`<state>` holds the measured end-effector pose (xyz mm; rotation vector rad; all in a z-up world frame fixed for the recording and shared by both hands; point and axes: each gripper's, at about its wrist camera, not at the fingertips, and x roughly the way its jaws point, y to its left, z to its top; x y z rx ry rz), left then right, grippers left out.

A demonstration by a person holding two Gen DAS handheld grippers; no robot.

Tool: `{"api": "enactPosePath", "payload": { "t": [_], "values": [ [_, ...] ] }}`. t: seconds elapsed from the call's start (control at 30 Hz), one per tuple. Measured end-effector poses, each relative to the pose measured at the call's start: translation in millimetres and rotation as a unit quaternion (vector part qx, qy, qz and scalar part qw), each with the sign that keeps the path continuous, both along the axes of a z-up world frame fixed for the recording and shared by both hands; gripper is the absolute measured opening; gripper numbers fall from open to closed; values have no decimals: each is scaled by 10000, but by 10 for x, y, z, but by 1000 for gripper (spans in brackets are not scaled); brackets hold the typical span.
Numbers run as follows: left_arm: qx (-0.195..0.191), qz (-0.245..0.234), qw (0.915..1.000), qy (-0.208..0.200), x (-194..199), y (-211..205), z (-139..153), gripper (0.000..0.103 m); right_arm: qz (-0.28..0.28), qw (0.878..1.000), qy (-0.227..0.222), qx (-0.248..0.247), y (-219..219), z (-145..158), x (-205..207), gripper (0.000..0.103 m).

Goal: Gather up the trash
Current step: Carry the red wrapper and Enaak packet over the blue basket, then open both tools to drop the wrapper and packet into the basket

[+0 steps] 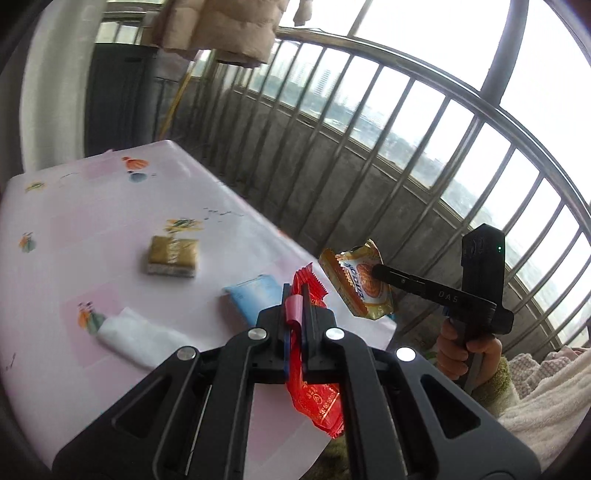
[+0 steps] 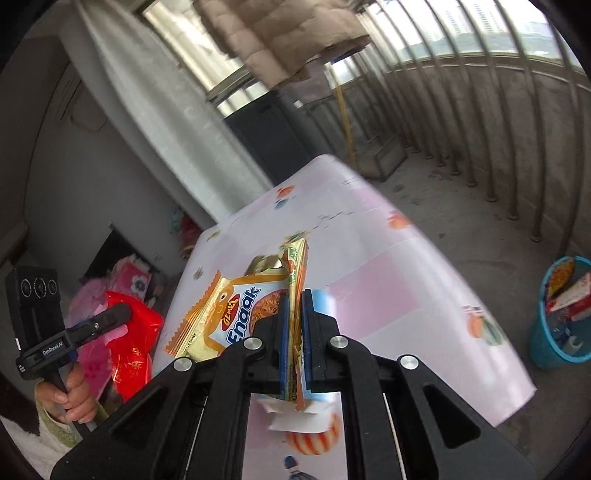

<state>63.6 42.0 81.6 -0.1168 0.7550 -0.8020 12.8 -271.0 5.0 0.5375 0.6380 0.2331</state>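
Crumpled red wrapper [image 1: 312, 387], clamped upright; gold snack wrapper [image 2: 236, 314], pinched, hanging above the table

Left tool [image 1: 295, 295] clamping red wrapper [image 1: 314, 387] — table [image 1: 55, 277] below

A table [image 1: 66, 229] is set beside a railing [image 1: 406, 122], which runs along its far and right side in the left wrist view. On the table, a block-shaped packet [image 1: 171, 255] is placed toward the middle, a flat packet [image 1: 255, 295] nearer the right edge, and a folded tissue [image 1: 136, 338] to the left of that, closer to the camera. A wrapper [image 1: 310, 369] is clamped between the fingers of the left gripper [image 1: 295, 306] above the table's near edge. To its right, off the table edge, a snack bag [image 1: 358, 282] is gripped by the right gripper [image 2: 294, 306]. A bin [image 2: 561, 325] with wrappers in it is stood on the floor, right of the table in the right wrist view. A garment [image 1: 225, 29] is hung above the far end.
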Motion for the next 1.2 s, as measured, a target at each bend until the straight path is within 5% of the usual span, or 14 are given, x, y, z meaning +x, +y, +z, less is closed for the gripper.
{"api": "enactPosePath", "payload": {
  "t": [0.17, 0.3, 0.6, 0.83, 0.93, 1.0, 1.03, 1.07, 1.2],
  "values": [
    [407, -1110, 9930, 51, 382, -1255, 77, 2, -1829, 9825, 141, -330, -936, -92, -427, 7],
    [904, -1958, 9756, 420, 532, -2392, -191, 2, -3091, 9476, 725, -361, -1582, -514, -710, 7],
    [2595, -2997, 9075, 1392, 693, -4632, -1649, 2, -4492, 8675, 2135, 73, -2723, -1620, -884, 7],
    [3293, -3023, 8684, 2143, 829, -5568, -2781, 2, -4684, 8299, 3026, -174, -3321, -2369, -453, 7],
    [3168, -2849, 8760, 2261, 948, -5858, -3038, 2, -4795, 8176, 3180, -200, -3526, -2558, -310, 10],
    [3001, -2683, 8861, 2295, 1037, -5949, -3129, 13, -4848, 8130, 3217, -206, -3665, -2677, -211, 17],
    [3002, -2602, 8868, 2359, 1064, -5961, -3176, 28, -4836, 8150, 3188, -160, -3731, -2737, -169, 23],
    [2993, -2512, 8880, 2423, 1084, -5981, -3199, 36, -4809, 8165, 3192, -115, -3768, -2789, -153, 35],
    [2714, -2479, 8959, 2494, 1178, -5874, -2993, 49, -4901, 8155, 3080, 40, -3809, -2813, -173, 46]
  ]
}}
